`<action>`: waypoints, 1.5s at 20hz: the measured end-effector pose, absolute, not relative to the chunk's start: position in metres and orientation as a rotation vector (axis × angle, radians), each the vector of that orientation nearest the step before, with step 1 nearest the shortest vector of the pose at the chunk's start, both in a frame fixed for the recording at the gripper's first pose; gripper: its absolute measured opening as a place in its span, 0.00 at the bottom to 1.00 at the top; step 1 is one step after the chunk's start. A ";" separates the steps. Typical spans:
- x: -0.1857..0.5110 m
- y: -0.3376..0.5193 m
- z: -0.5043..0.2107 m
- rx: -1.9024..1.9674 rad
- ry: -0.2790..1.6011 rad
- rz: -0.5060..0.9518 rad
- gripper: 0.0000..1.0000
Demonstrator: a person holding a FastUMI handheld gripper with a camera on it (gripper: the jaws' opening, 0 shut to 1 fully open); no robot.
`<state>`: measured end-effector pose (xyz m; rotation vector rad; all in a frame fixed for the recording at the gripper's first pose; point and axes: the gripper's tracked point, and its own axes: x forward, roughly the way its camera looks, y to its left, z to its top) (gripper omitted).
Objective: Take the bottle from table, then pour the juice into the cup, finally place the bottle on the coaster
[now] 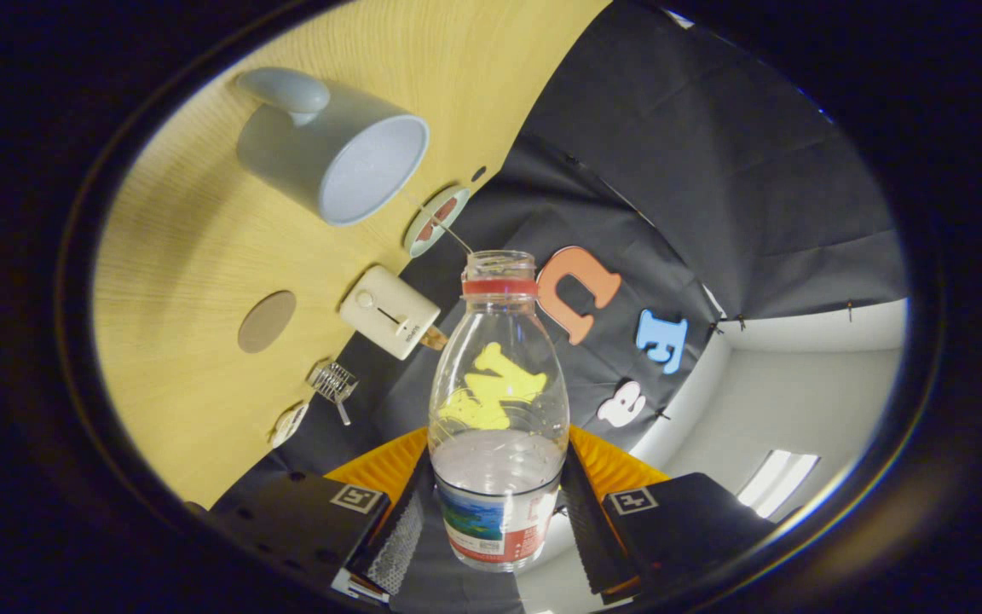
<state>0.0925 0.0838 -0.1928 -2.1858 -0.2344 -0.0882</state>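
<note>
Gripper view: one bottle [498,409], clear plastic, cap off, red ring at the neck, a little clear liquid pooled low in the body above the label. It sits between the two fingers of the tool [498,512], one finger [401,533] pressed on each side of the labelled lower part, so the tool is closed on the bottle and carries it clear of the table [193,256]. The whole view is rolled hard over: the table stands as a tilted wooden plane beside the bottle, which shows the tool turned well off level. One cup [333,145], pale grey with a handle, stands on the table beyond the fingers, its open mouth facing toward the bottle's neck but well apart from it. One round brown coaster [267,321] lies flat on the table, nearer the fingers than the cup. One cream toaster [390,311] stands at the table's edge, between coaster and bottle neck. One round plate [436,220] lies just past the cup. One small metal rack [333,381] and one small white object [289,424] of unclear kind lie near the table's edge.
</note>
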 end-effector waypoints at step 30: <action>0.084 0.076 -0.200 -1.896 -0.216 -0.075 0.82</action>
